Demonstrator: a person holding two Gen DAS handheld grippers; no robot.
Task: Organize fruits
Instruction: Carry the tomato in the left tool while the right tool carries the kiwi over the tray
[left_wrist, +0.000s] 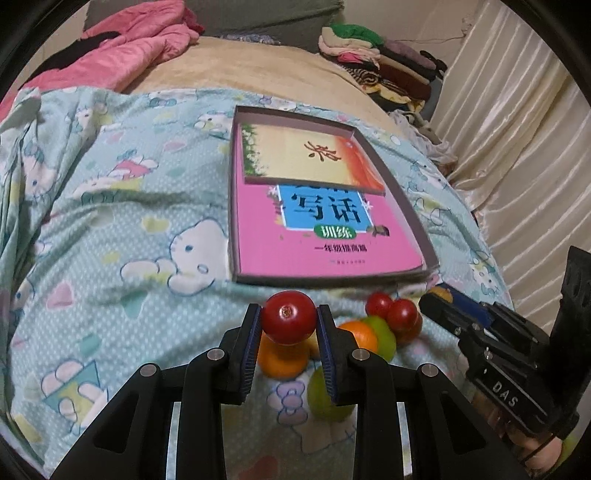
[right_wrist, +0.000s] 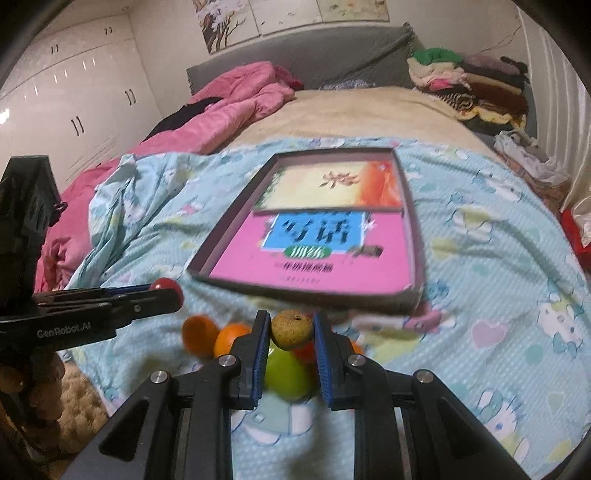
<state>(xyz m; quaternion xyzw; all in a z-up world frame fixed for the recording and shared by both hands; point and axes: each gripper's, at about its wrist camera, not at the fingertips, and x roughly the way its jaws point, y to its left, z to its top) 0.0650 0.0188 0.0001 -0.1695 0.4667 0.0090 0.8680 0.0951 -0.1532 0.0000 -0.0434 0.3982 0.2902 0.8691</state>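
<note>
A tomato (left_wrist: 289, 322) was pinched in the left gripper (left_wrist: 289, 325); a brownish fruit (right_wrist: 290, 329) was clamped in the right gripper (right_wrist: 290, 332) — both apparently bound for the tray (left_wrist: 413, 221).

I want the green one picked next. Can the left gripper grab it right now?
Probably not yet. The left gripper is already shut on a red tomato, so its jaws are full. The green fruit lies uncovered just below, on the blanket.

Green fruit (right_wrist: 286, 374) and orange fruit (left_wrist: 279, 360) partly hidden behind gripper fingers; book title (right_wrist: 314, 229) motion-blurred.
</note>
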